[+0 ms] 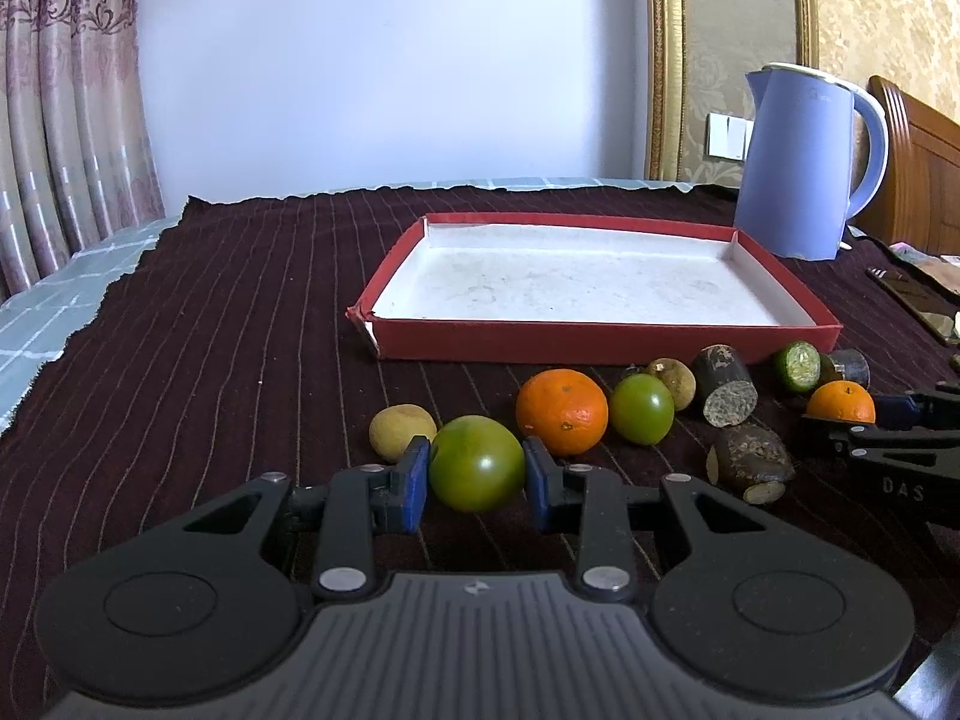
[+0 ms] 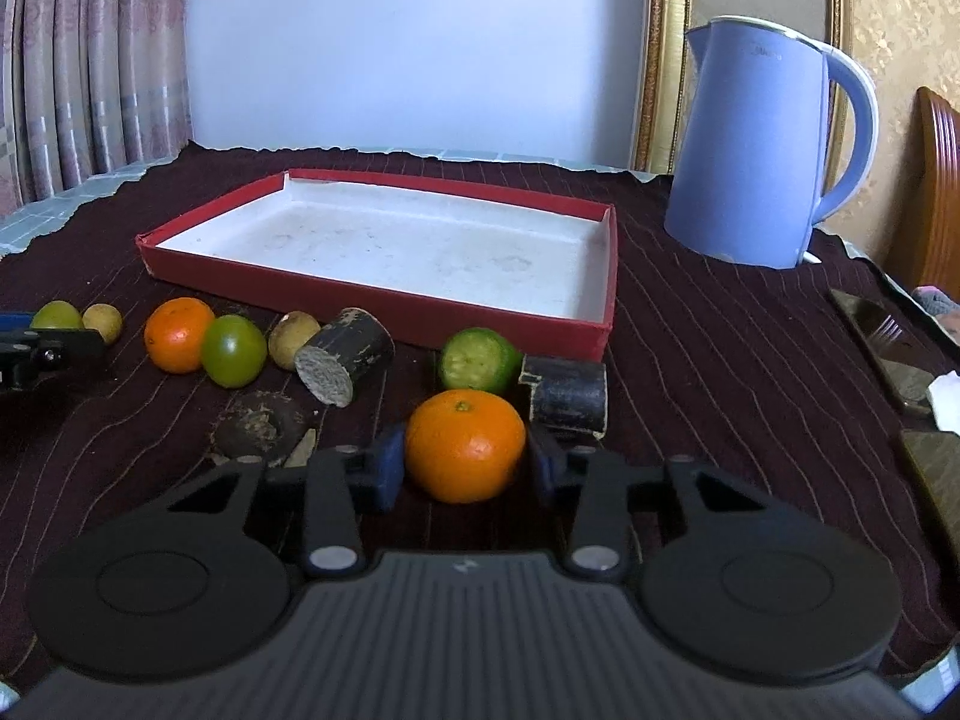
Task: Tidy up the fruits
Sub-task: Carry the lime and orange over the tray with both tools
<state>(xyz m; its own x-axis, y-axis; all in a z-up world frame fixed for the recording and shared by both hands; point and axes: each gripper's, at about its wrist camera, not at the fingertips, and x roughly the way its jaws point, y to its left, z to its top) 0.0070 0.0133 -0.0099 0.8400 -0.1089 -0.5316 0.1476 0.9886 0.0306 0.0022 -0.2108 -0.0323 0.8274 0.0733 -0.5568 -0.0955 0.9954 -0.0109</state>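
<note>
Light: soft, cool daylight, fairly bright
Glare: mild sheen on the lavender plastic kettle
Shadows: faint under fruit
Edges: fisheye bending, dark corners
Focus: mostly sharp

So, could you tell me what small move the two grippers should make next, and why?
Probably lift both fruits clear of the cloth. The left gripper brackets the green tomato, the right gripper the orange, and the red tray behind holds no fruit.

Both wrist views sit low, facing the red tray from nearby.
</note>
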